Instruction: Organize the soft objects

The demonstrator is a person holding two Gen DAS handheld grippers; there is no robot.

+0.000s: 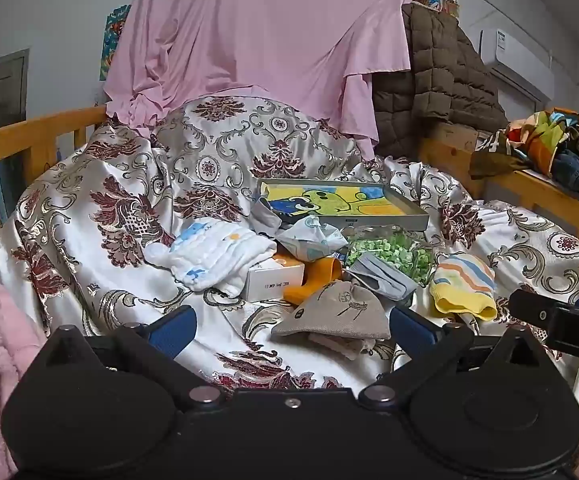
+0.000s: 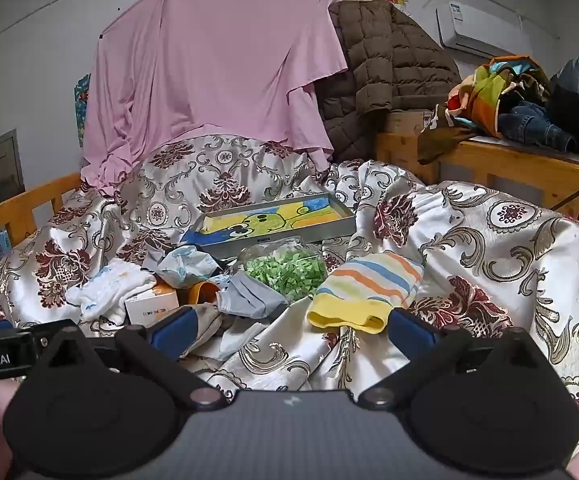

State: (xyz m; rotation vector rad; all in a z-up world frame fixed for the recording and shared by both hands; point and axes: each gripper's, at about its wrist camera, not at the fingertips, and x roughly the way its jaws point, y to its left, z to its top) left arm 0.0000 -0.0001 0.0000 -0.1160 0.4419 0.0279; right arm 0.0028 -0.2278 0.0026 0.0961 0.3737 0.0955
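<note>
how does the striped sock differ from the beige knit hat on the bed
The striped sock has pastel bands of orange, blue and green with a yellow cuff; the beige knit hat is one plain colour with a small dark stitched drawing. The sock lies apart on the satin bedspread, to the right of the pile; the hat sits at the pile's front edge, against a grey cloth. Both are soft knits lying flat, untouched.

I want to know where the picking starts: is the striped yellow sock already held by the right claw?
No, the right claw stands wide open and empty, with the striped sock lying free on the bedspread.
</note>
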